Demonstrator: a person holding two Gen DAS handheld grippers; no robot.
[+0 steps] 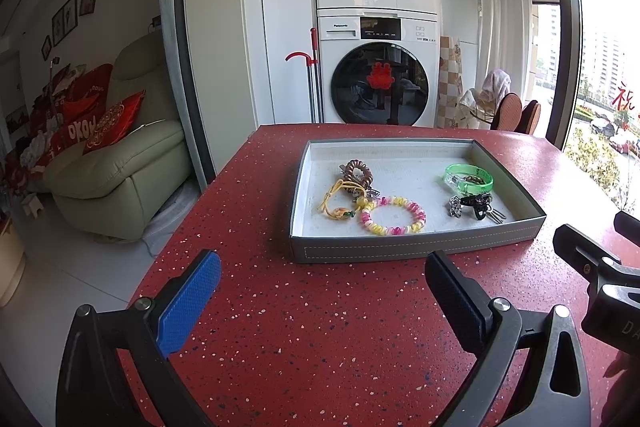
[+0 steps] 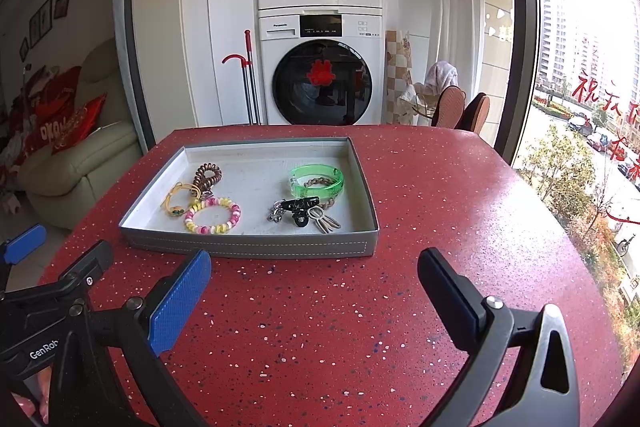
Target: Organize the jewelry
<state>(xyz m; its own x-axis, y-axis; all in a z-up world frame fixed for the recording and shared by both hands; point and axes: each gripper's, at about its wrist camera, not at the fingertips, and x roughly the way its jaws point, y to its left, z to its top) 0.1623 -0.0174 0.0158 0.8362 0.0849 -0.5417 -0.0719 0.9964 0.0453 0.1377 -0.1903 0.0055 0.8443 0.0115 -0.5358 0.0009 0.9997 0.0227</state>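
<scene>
A shallow grey tray [image 1: 360, 251] [image 2: 248, 247] sits on the red speckled table [image 1: 320, 327] [image 2: 440, 187]. Inside lie a pink-and-yellow bead bracelet [image 1: 394, 215] [image 2: 212, 215], a yellow cord piece [image 1: 336, 205] [image 2: 178, 201], a brown spiral hair tie [image 1: 360, 173] [image 2: 208, 175], a green translucent bangle [image 1: 468, 179] [image 2: 316, 181] and a black-and-silver clasp bunch [image 1: 474, 207] [image 2: 300, 213]. My left gripper [image 1: 320, 291] hovers open just short of the tray's near wall, holding nothing. My right gripper [image 2: 316, 287] is open too, near the tray's front right corner, with nothing between its fingers.
The table's rounded edges fall away at left and right. Bare tabletop lies in front of and to the right of the tray. Beyond stand stacked white washing machines [image 1: 376, 67], a red-handled mop [image 1: 314, 75], a green sofa [image 1: 120, 167] and a large window [image 2: 580, 107].
</scene>
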